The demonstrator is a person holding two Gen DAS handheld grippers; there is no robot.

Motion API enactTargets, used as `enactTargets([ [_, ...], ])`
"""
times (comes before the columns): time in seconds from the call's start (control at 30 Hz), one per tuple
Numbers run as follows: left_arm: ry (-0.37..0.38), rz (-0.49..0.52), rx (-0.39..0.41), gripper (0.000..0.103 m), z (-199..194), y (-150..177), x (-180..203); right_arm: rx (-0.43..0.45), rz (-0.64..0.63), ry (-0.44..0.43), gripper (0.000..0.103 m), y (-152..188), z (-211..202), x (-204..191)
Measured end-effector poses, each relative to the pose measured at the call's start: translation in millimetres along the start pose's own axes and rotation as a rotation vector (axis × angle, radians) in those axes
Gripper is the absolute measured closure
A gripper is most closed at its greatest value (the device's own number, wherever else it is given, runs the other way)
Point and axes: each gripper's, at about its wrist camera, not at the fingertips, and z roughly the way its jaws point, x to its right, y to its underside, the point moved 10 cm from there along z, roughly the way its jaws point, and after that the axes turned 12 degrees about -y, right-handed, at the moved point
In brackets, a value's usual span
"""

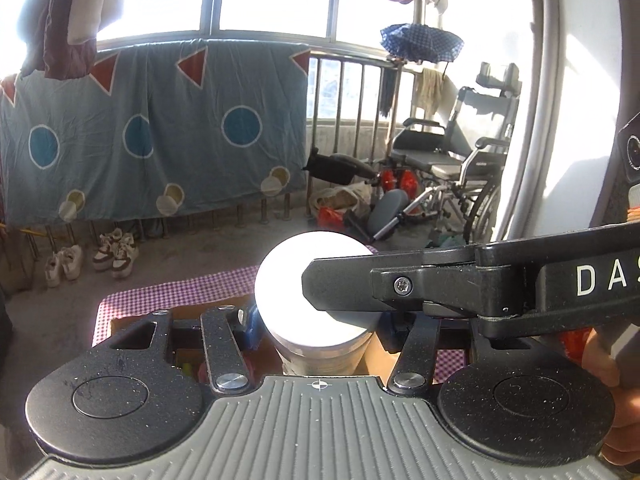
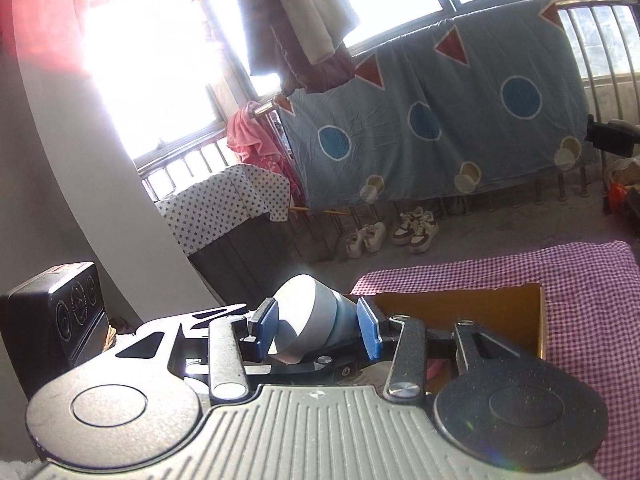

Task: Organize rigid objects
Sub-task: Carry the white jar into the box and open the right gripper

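Where checked cloth (image 2: 580,280) lies, sunlit balcony.

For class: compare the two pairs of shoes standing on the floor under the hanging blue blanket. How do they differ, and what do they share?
The left pair of shoes looks plain white or cream; the right pair of shoes has brown panels on white. The left pair sits nearer the star-patterned cloth, the right pair nearer the checked cloth. Both are sneakers, set side by side below the blue blanket.
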Motion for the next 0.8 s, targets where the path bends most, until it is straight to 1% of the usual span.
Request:
enactTargets([
  [0.2, 0.084, 0.02, -0.098, 0.05, 41, 16, 30, -0.012, 0.091, 0.057, 0.056, 7, -6, 58],
  [0.3, 0.116, 0.024, -0.169, 0.05, 60, 31, 39, -0.044, 0.17, 0.067, 0.056, 24, -5, 91],
  [0.4, 0.138, 0.027, -0.249, 0.05, 76, 47, 43, -0.077, 0.229, 0.064, 0.056, 38, -1, 114],
  [0.5, 0.153, 0.03, -0.318, 0.05, 86, 61, 43, -0.105, 0.27, 0.058, 0.055, 49, 2, 130],
  [0.6, 0.157, 0.034, -0.369, 0.05, 92, 69, 41, -0.132, 0.289, 0.056, 0.055, 60, 5, 140],
  [0.67, 0.157, 0.04, -0.389, 0.05, 94, 73, 41, -0.145, 0.289, 0.068, 0.052, 64, 7, 144],
  [0.73, 0.157, 0.045, -0.409, 0.05, 97, 76, 42, -0.149, 0.278, 0.093, 0.046, 66, 9, 147],
  [0.8, 0.155, 0.043, -0.43, 0.05, 100, 78, 43, -0.144, 0.272, 0.104, 0.044, 66, 8, 151],
])
